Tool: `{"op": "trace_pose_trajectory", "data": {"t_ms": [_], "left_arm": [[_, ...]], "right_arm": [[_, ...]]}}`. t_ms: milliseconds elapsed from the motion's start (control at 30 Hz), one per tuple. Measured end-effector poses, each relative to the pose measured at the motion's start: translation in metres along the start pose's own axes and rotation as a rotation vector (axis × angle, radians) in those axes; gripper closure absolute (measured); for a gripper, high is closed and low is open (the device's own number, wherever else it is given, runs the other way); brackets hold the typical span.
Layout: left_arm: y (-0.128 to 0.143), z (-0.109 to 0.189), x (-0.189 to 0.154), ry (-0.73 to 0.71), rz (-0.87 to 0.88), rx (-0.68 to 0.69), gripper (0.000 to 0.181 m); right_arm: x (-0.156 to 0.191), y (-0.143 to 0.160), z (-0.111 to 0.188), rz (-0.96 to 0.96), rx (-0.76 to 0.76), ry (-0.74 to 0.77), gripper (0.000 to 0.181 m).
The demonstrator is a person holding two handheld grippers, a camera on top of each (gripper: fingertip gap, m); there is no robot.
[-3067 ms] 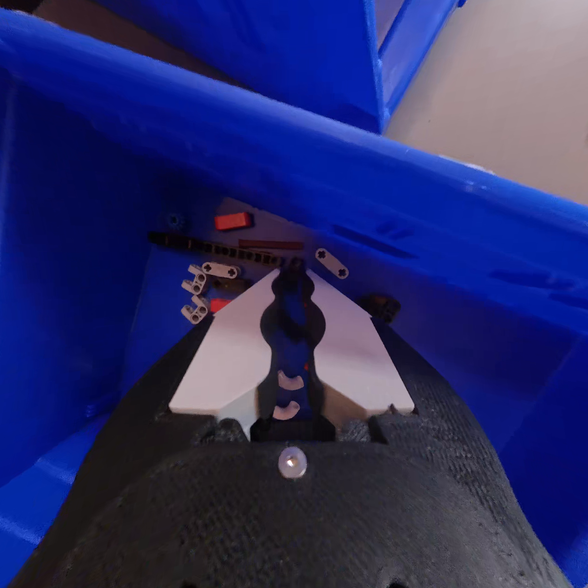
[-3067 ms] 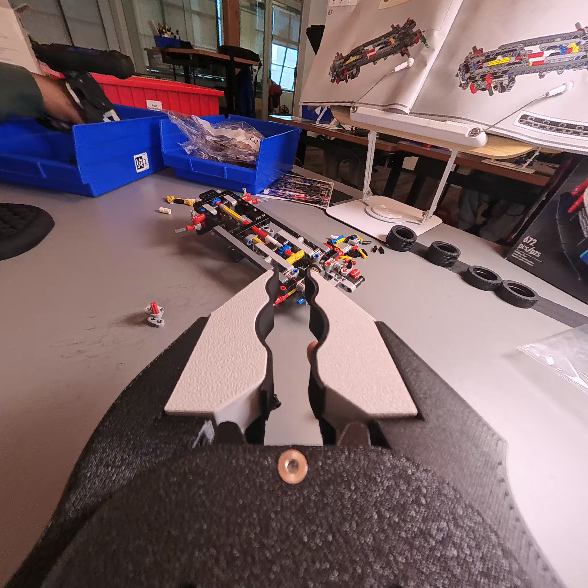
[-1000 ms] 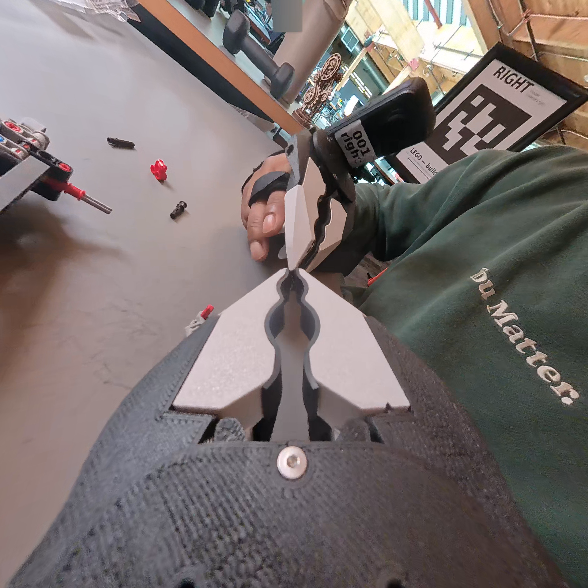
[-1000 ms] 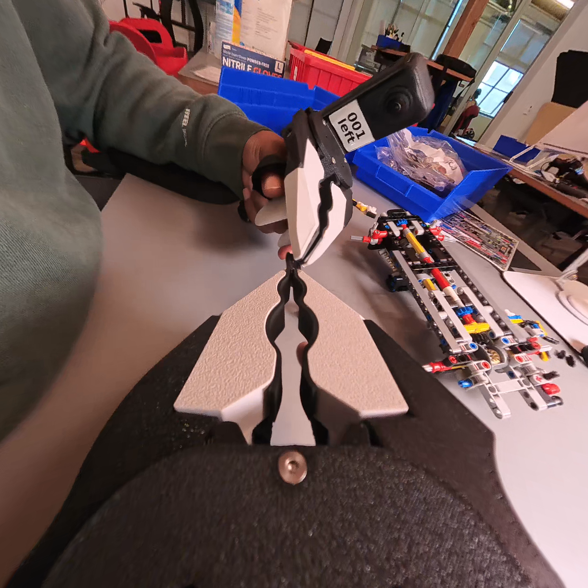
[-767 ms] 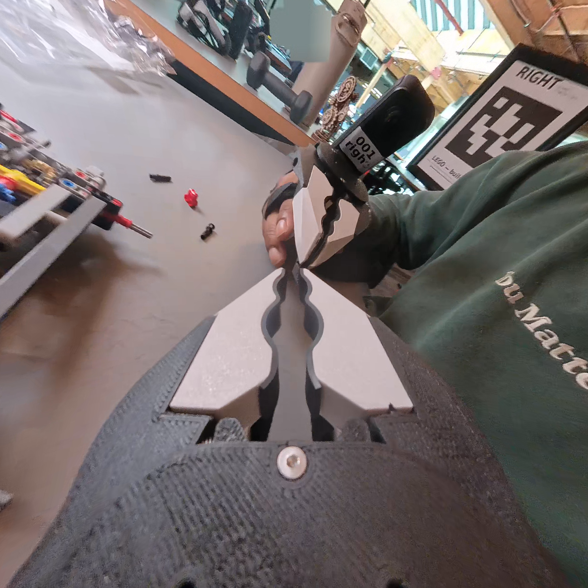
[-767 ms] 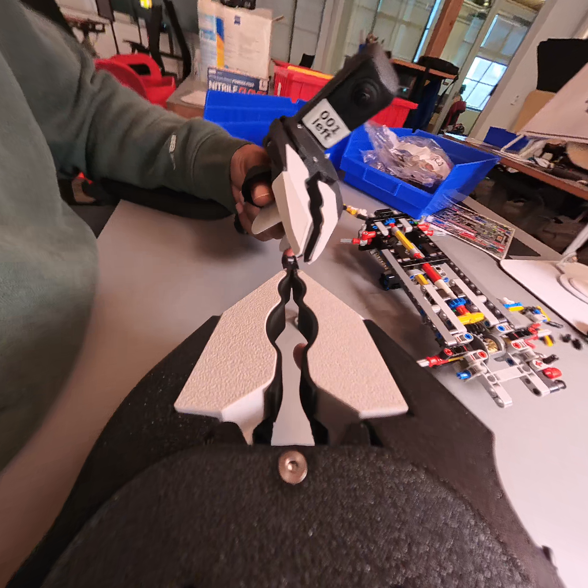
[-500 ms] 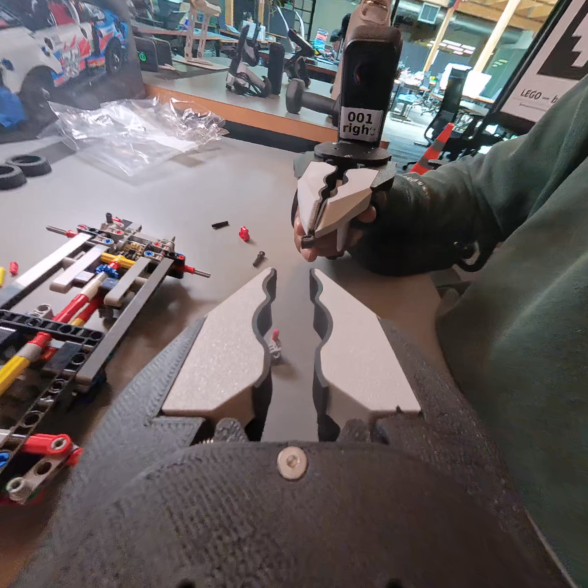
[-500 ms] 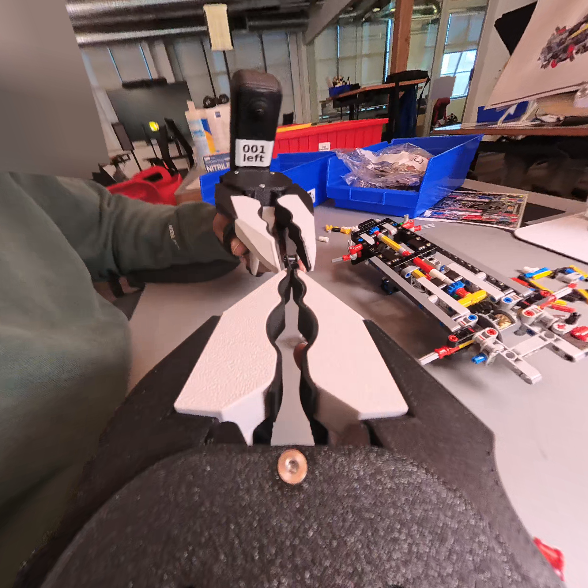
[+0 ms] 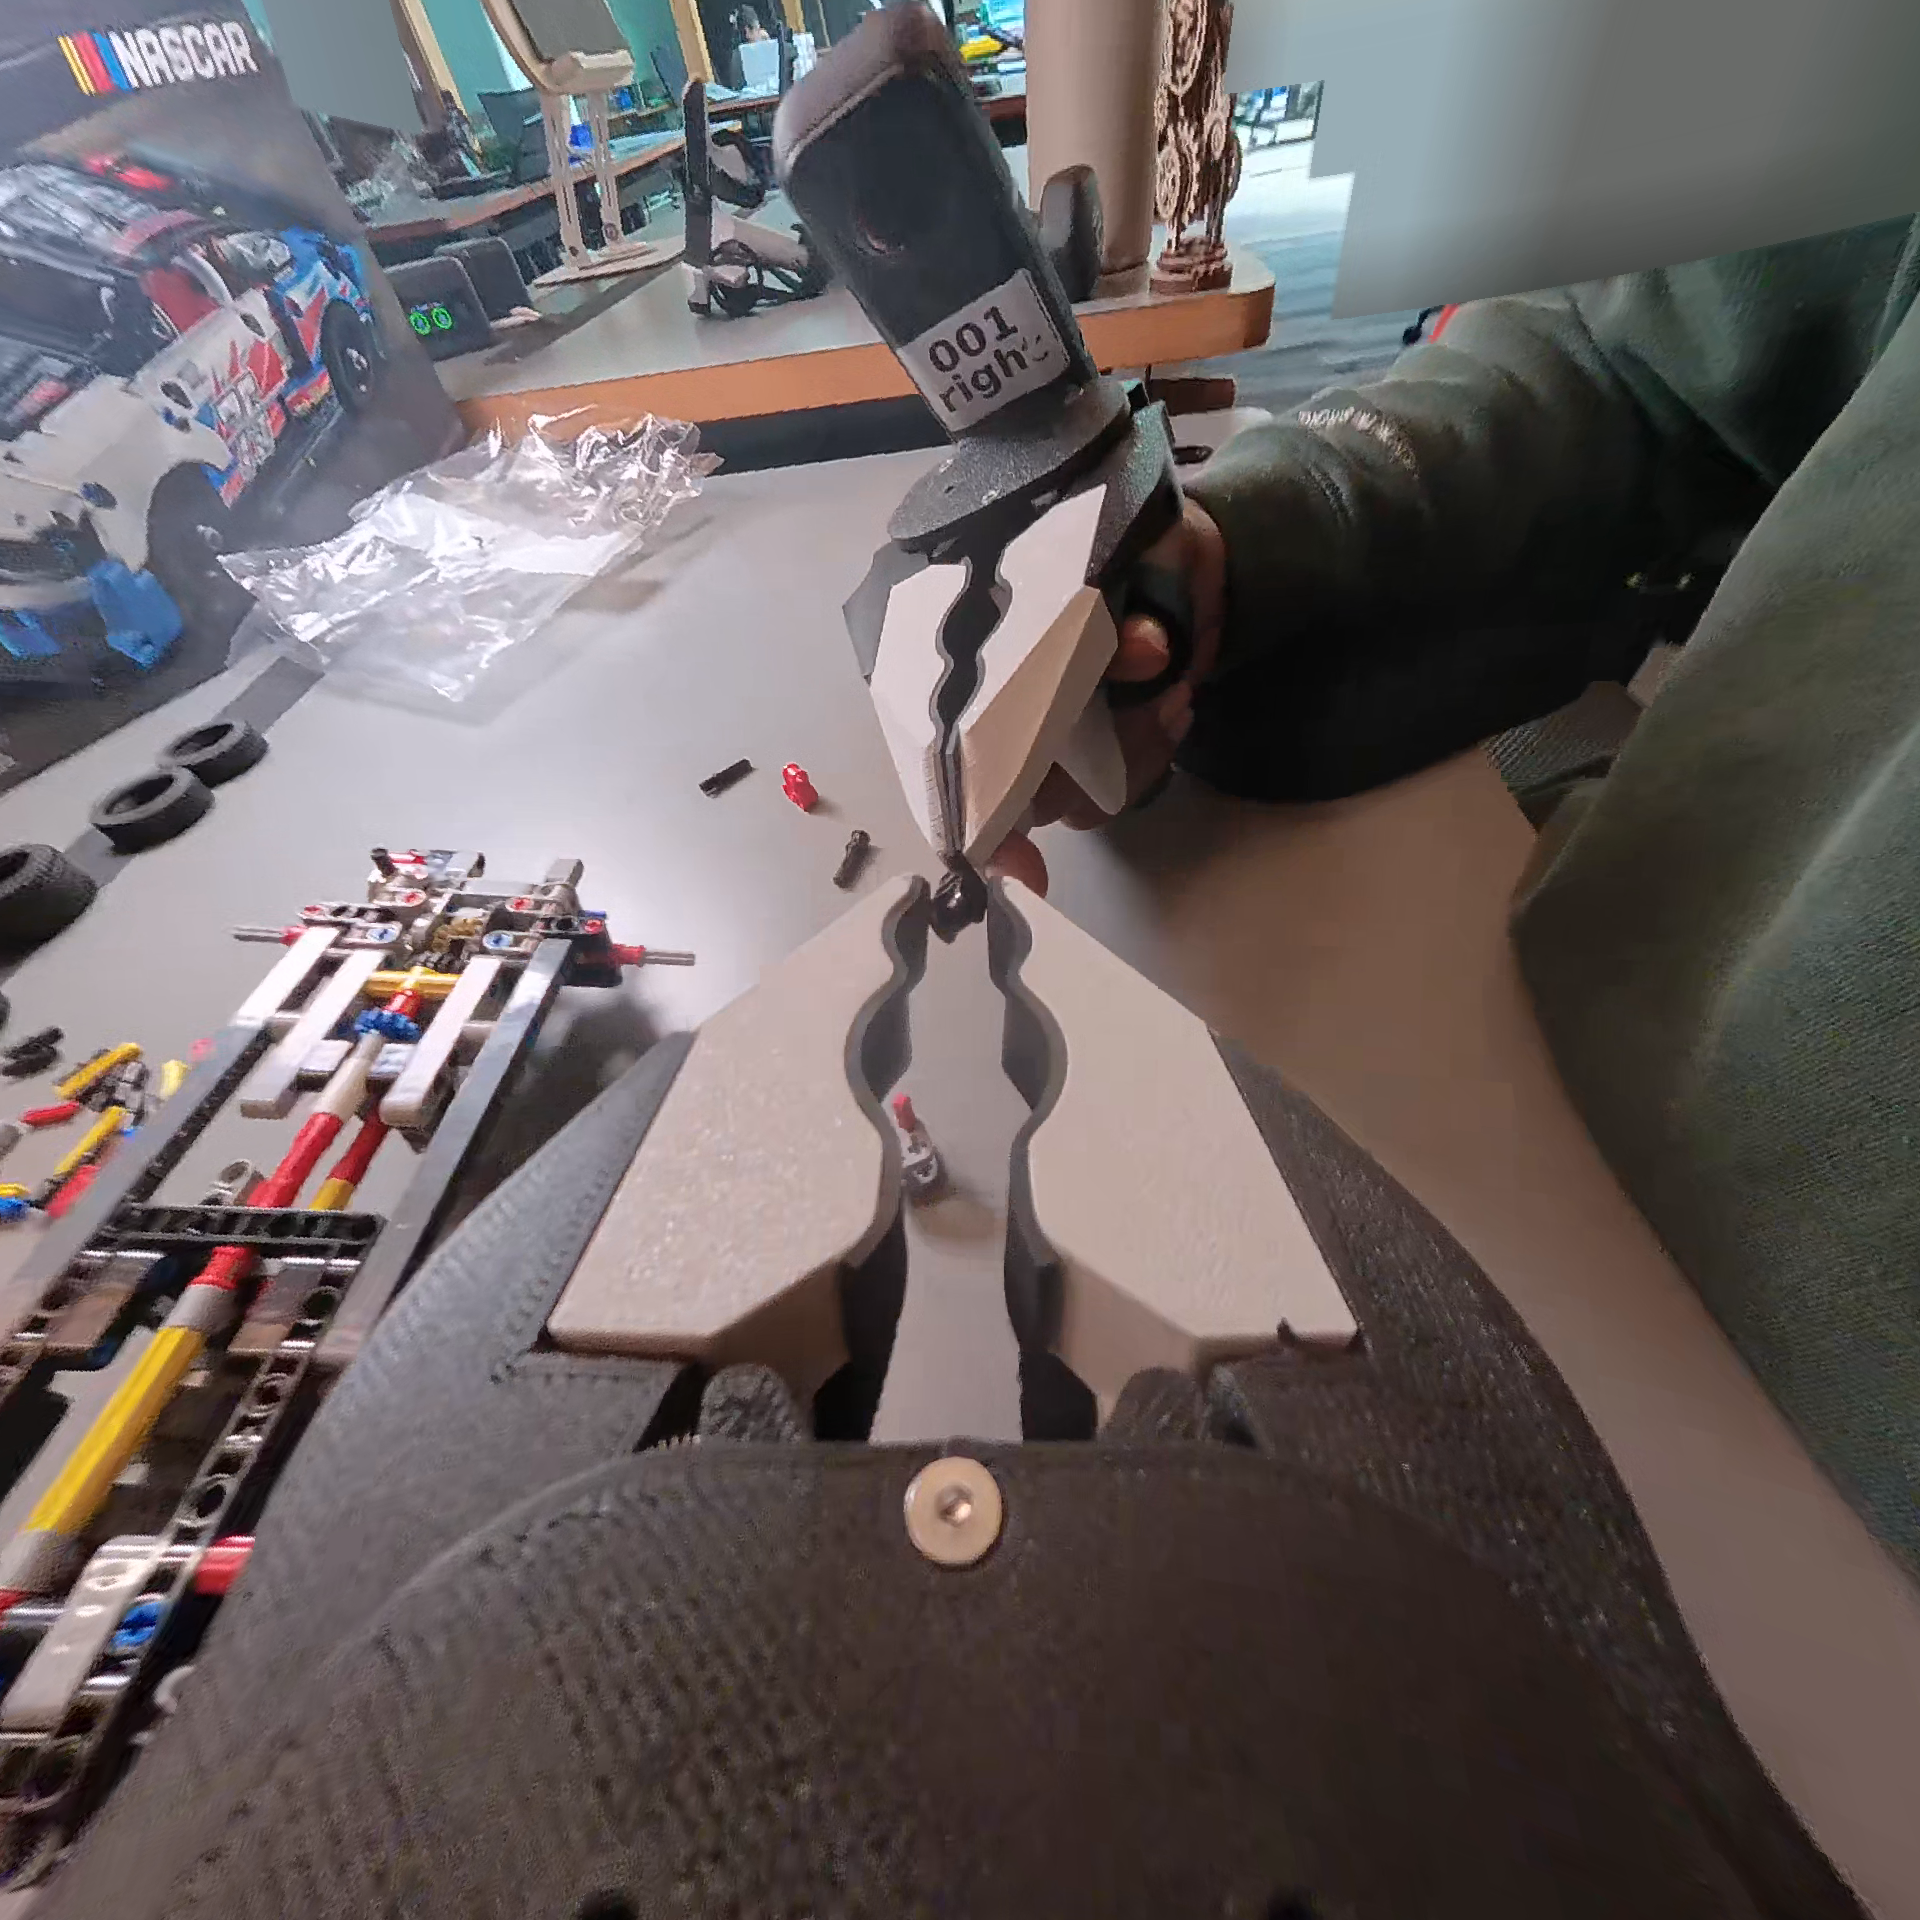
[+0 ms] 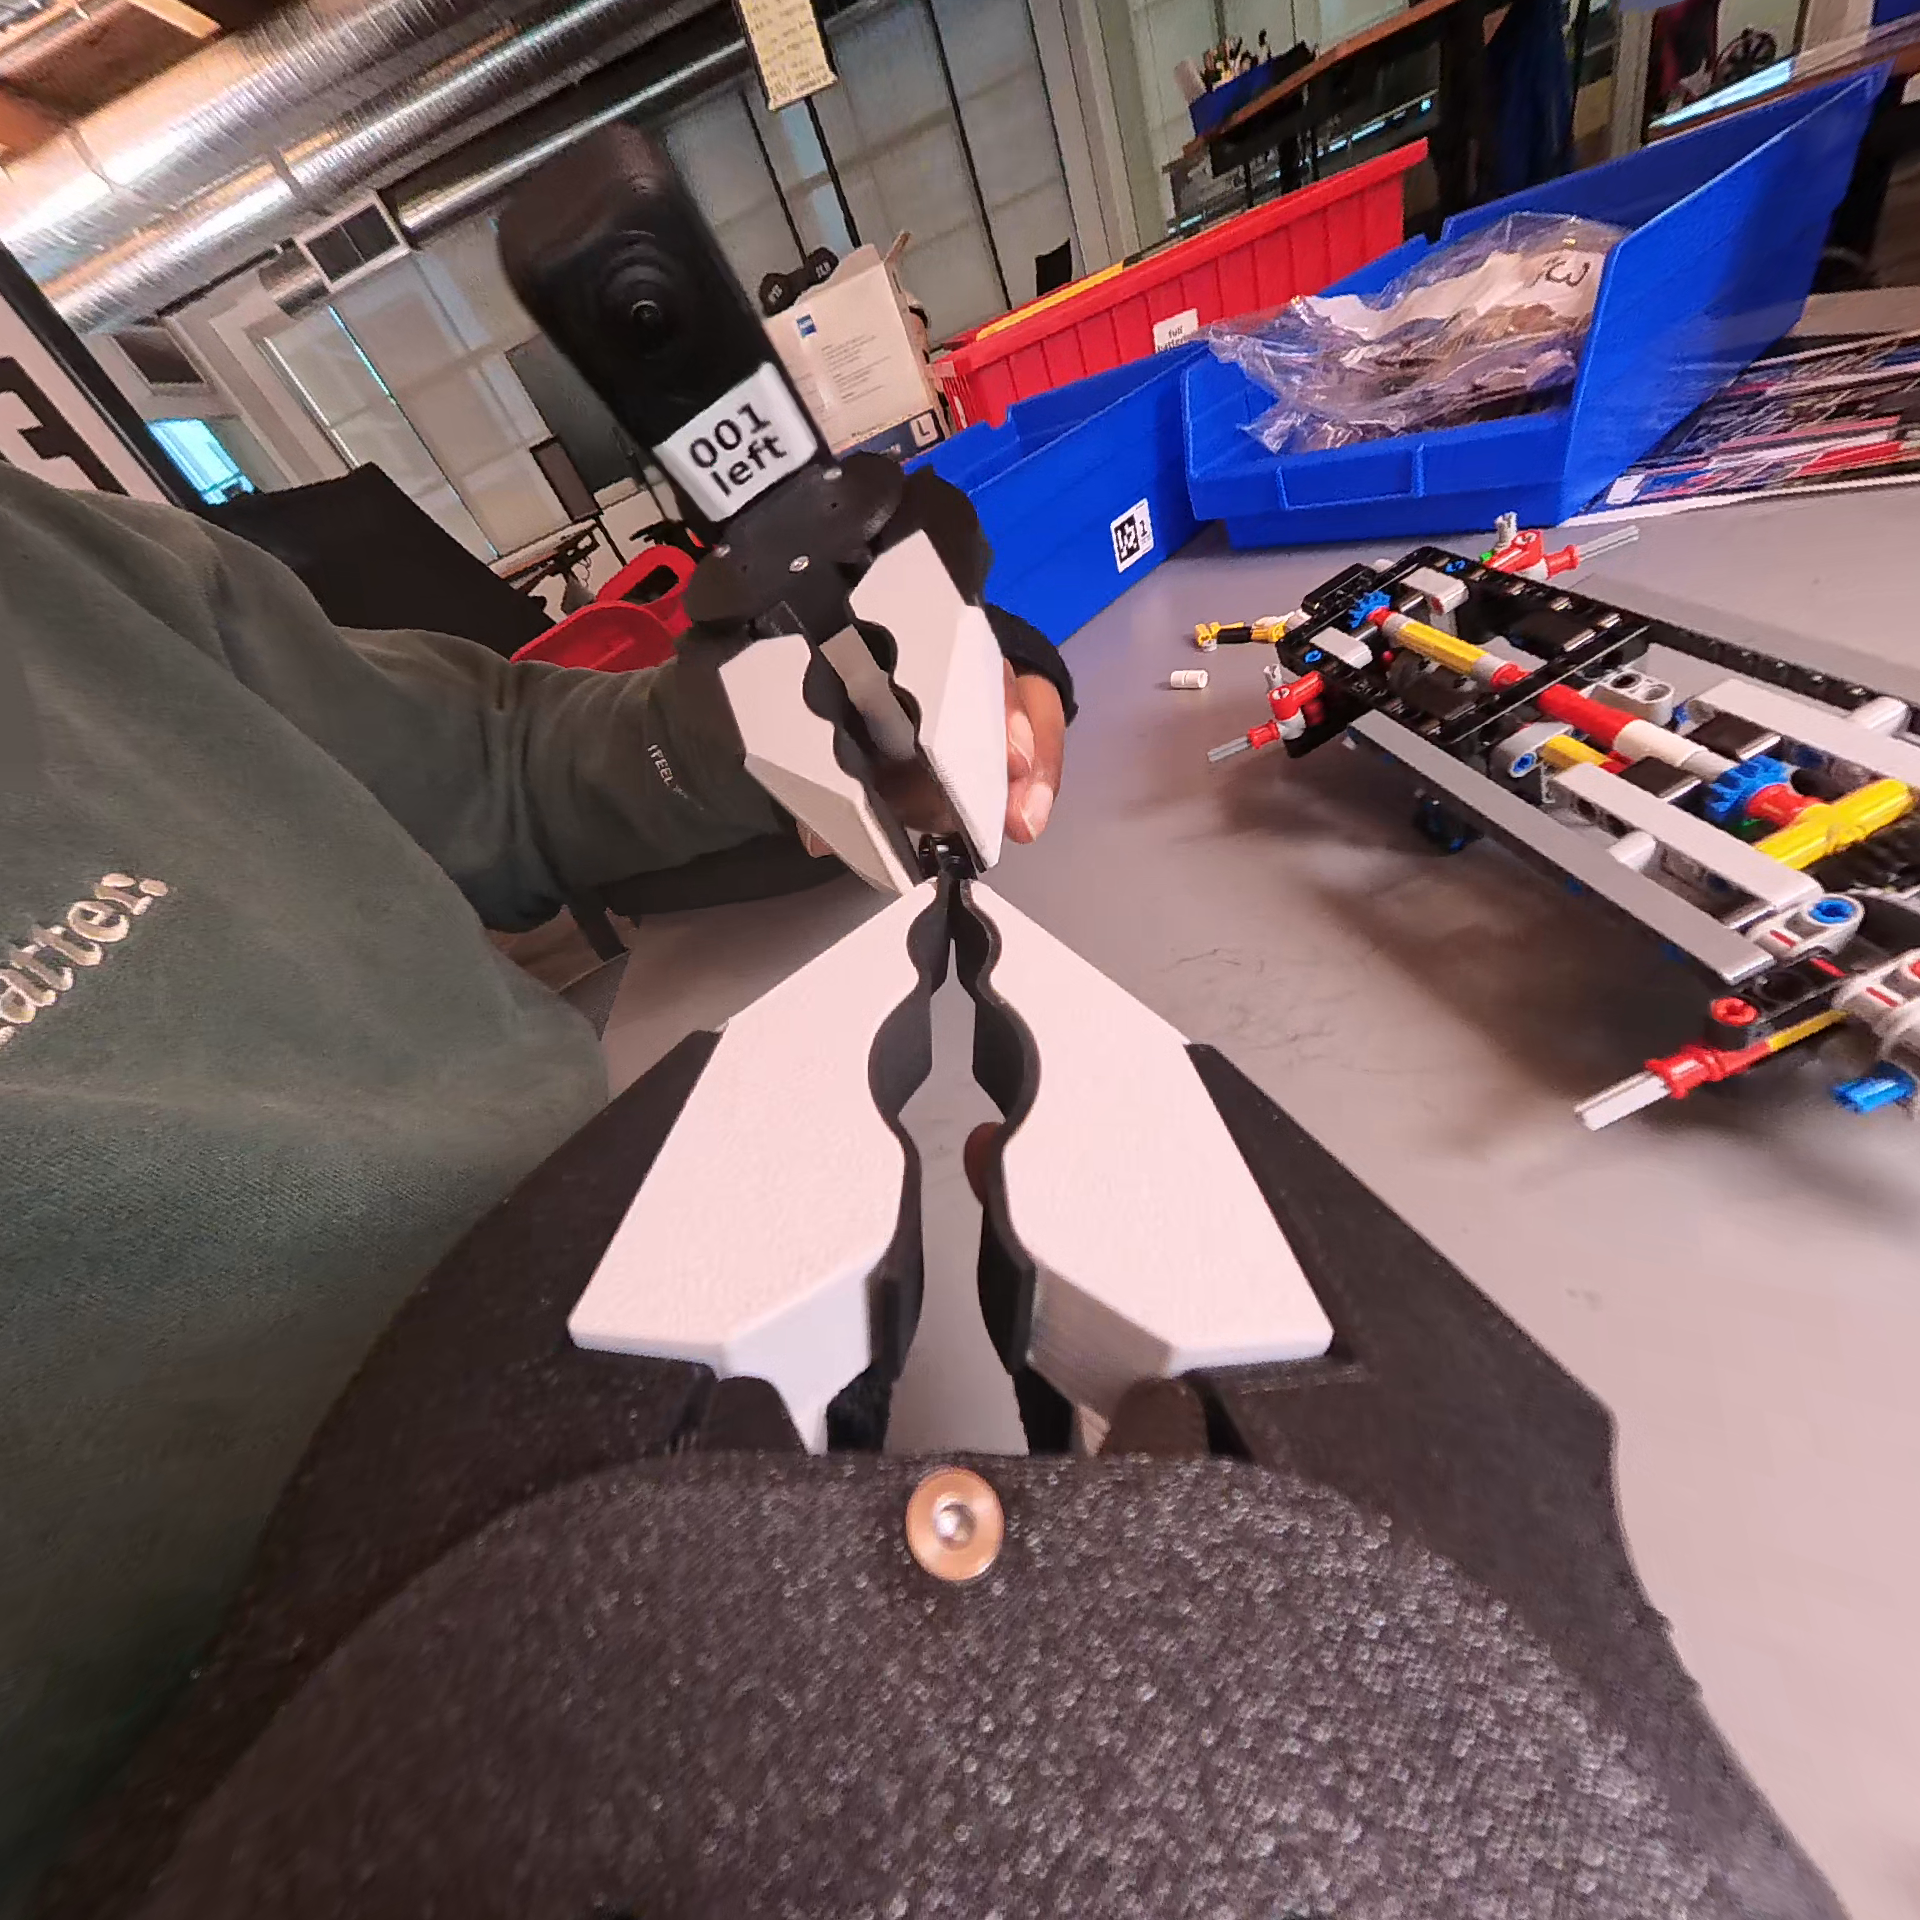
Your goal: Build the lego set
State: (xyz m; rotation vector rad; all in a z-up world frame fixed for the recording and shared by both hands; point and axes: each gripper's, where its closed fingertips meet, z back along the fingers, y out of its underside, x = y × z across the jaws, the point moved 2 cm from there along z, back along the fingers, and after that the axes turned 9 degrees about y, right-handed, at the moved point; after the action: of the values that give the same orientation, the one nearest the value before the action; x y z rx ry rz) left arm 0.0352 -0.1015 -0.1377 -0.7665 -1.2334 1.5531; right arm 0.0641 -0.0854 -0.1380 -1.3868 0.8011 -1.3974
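My right gripper is shut on a small black lego piece, and it also shows in the left wrist view, pointing down. My left gripper meets it tip to tip, its jaws narrowed around the same black piece, and it shows in the right wrist view. Both are held above the grey table. The long lego chassis lies to the left in the left wrist view and to the right in the right wrist view.
A small grey and red piece lies on the table under my left gripper. A red piece, black pins, tyres, a plastic bag and the set box lie beyond. Blue bins stand behind the chassis. The tips of both grippers are at nearly the same place.
My left gripper took a piece from the blue bin and passed it to the right gripper. Half a second ago the left was open and apart; now it has narrowed around the piece again.
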Motion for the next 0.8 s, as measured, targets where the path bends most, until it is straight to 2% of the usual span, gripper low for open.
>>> {"op": "trace_pose_trajectory", "data": {"t_ms": [100,167,267,367,533,633,700,800], "left_arm": [[-0.001,0.001,0.002,0.068,0.182,-0.07,0.173],[-0.002,0.003,0.003,0.131,0.319,-0.128,0.173],[-0.002,0.005,0.004,0.208,0.479,-0.189,0.173],[0.0,0.001,0.0,0.255,0.538,-0.191,0.173],[0.003,-0.001,0.003,0.238,0.56,-0.18,0.172],[0.015,0.005,0.016,0.134,0.489,-0.095,0.167],[0.034,0.012,0.025,0.037,0.376,0.046,0.158],[0.061,0.011,0.022,-0.003,0.262,0.252,0.146]], "right_arm": [[0.003,-0.004,0.001,0.076,-0.033,0.017,0.181],[0.007,-0.005,0.002,0.229,-0.055,0.049,0.17],[0.009,0.002,-0.001,0.493,-0.041,0.146,0.165],[0.008,0.005,-0.003,0.591,-0.026,0.204,0.175],[0.004,0.007,-0.004,0.602,0.003,0.23,0.176],[-0.014,0.014,-0.006,0.452,0.099,0.275,0.177],[-0.028,0.025,-0.005,0.376,0.183,0.311,0.177],[-0.034,0.036,-0.005,0.31,0.276,0.32,0.177]]}}
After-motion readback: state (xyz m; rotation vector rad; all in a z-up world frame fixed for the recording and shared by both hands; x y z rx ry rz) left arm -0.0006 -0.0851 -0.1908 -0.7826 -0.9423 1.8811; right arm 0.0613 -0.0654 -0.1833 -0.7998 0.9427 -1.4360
